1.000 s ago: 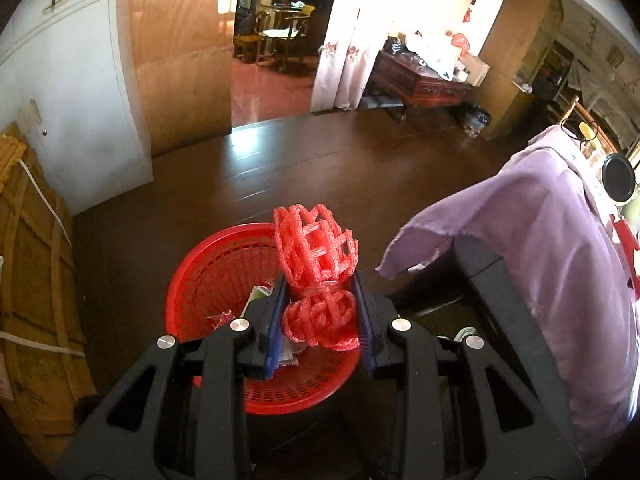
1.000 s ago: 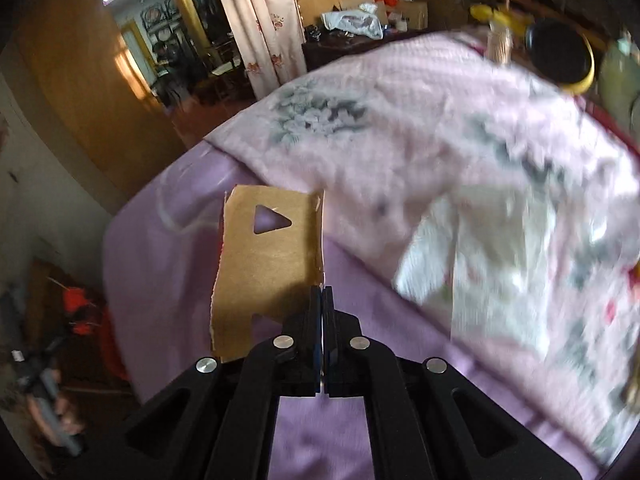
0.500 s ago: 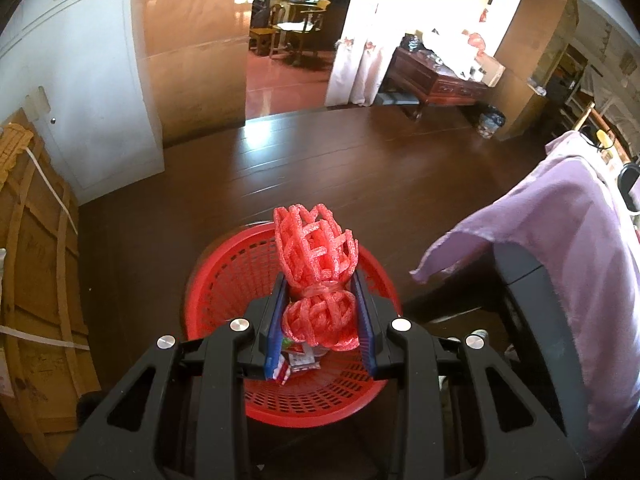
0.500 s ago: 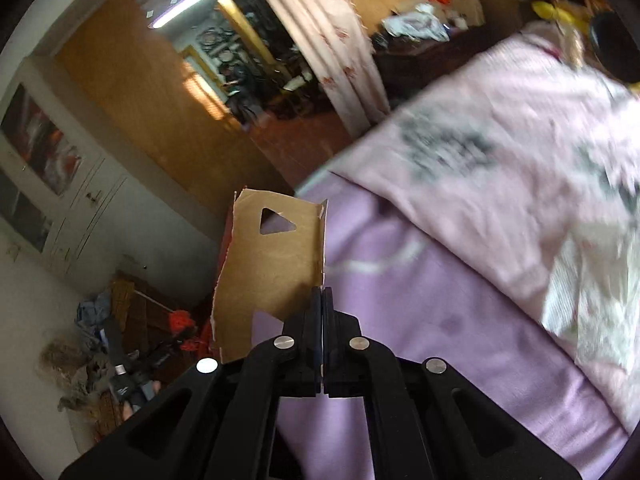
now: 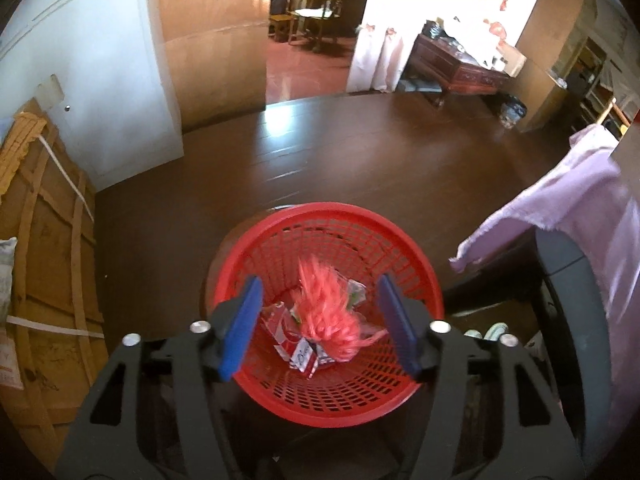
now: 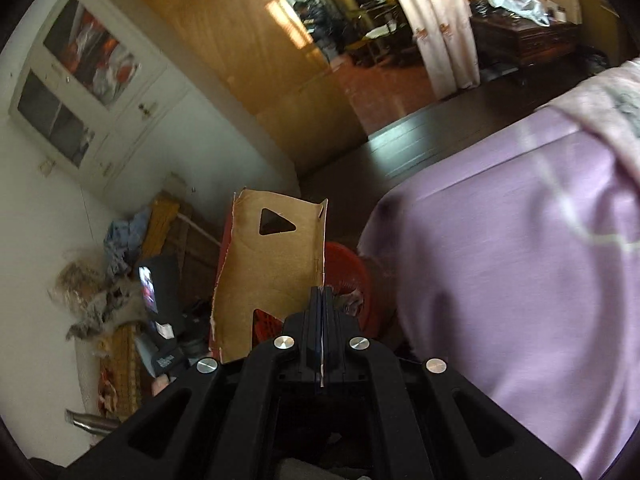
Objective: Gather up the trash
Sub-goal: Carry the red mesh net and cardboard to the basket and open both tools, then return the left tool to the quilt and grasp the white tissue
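A red plastic basket stands on the dark wood floor, with wrappers in its bottom. My left gripper is open right above it. The red foam net is blurred between the jaws, free of them, over the wrappers. My right gripper is shut on a torn piece of brown cardboard with a triangular hole. The basket shows partly behind the cardboard in the right wrist view.
A bed with a purple sheet is on the right; its corner hangs near the basket. A strapped cardboard box stands on the left. White cupboards line the far left wall.
My left gripper opened and let go of the red foam net, which drops into the basket. My right gripper swung left off the bed with the cardboard, toward the basket.
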